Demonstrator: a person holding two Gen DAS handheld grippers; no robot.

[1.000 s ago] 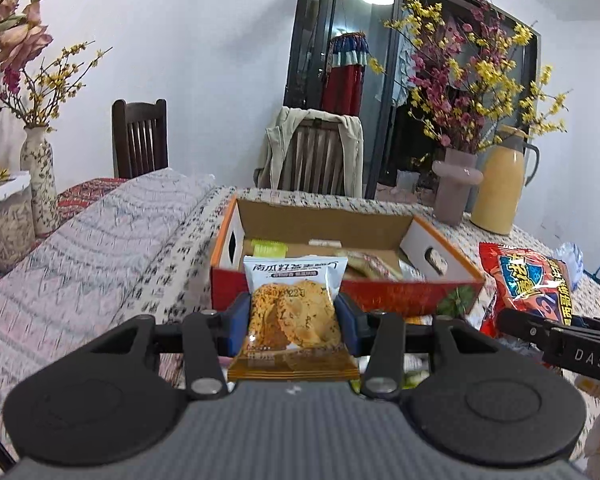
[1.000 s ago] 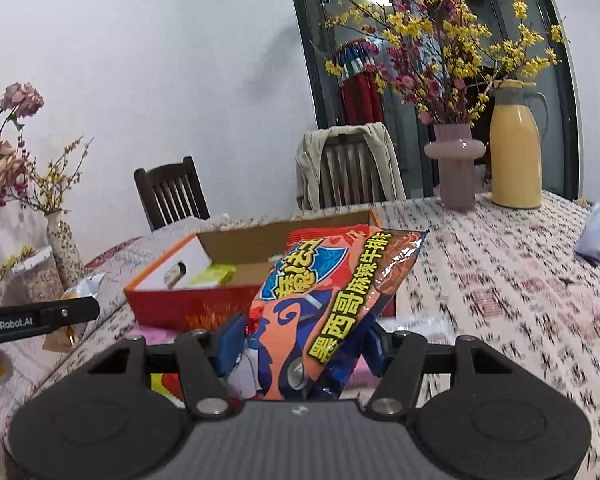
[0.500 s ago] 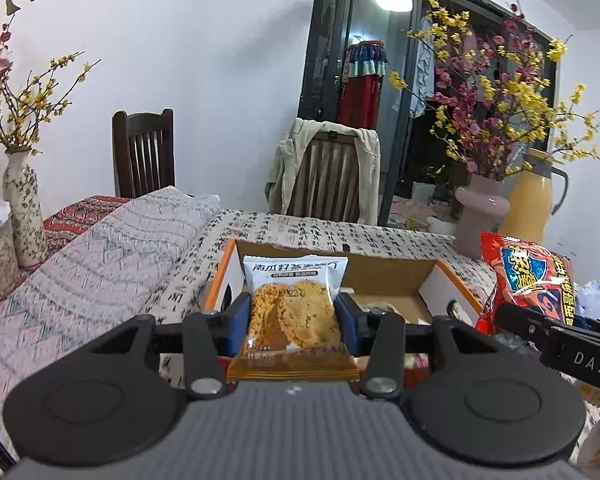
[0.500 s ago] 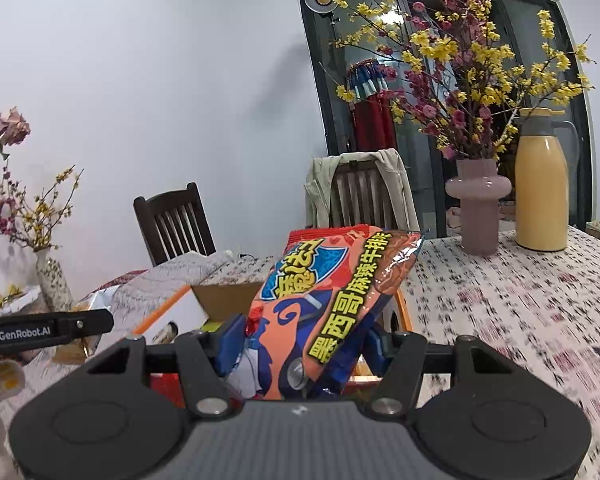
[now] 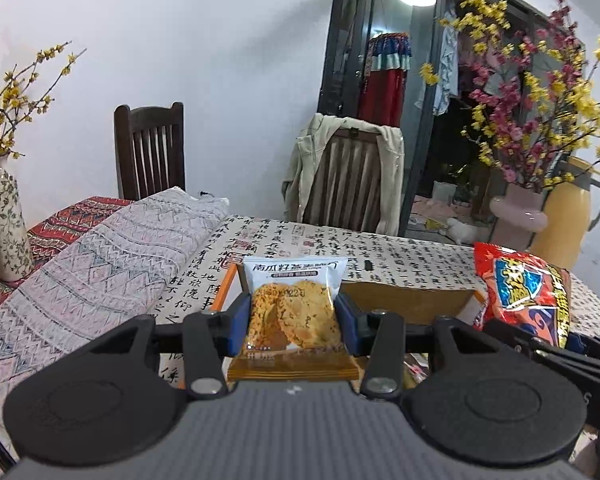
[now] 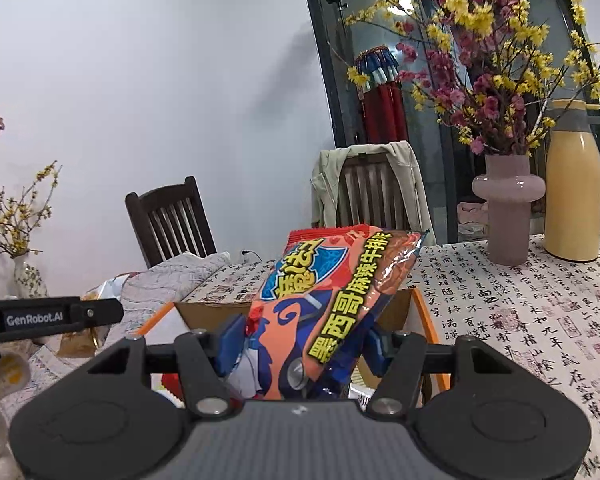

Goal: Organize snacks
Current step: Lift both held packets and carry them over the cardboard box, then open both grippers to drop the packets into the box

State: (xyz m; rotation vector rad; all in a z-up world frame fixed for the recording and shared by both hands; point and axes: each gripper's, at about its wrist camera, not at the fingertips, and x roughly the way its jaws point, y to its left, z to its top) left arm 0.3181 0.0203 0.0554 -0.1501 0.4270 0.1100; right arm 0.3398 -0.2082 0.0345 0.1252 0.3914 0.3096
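left claw: our left gripper (image 5: pixel 294 316) pinches a small cracker packet (image 5: pixel 295 312) by its side edges, jaws narrow, blue pads flat on the wrapper. Packet stands upright, so it can drop in bottom first.
right claw: our right gripper (image 6: pixel 300 340) clamps a red chip bag (image 6: pixel 332 300) low on its body. Jaws sit mid-wide because the bag is puffy. The bag's top leans to the right.
box: an open cardboard box (image 5: pixel 404 300) with orange edges sits just past both packets, on the table (image 6: pixel 520 312) with the calligraphy cloth. Contents mostly hidden behind the grippers.
snack position: both snacks are in the air, side by side, above the near part of the box, we judge. Chip bag is right of the cracker packet.
step: carrying both to the box at once, likely to release inside.
risk: the chip bag is big and tilted, so it may catch the right box wall.
far clutter: pink vase (image 6: pixel 508 208) and yellow jug (image 6: pixel 576 184) stand well apart from the box.
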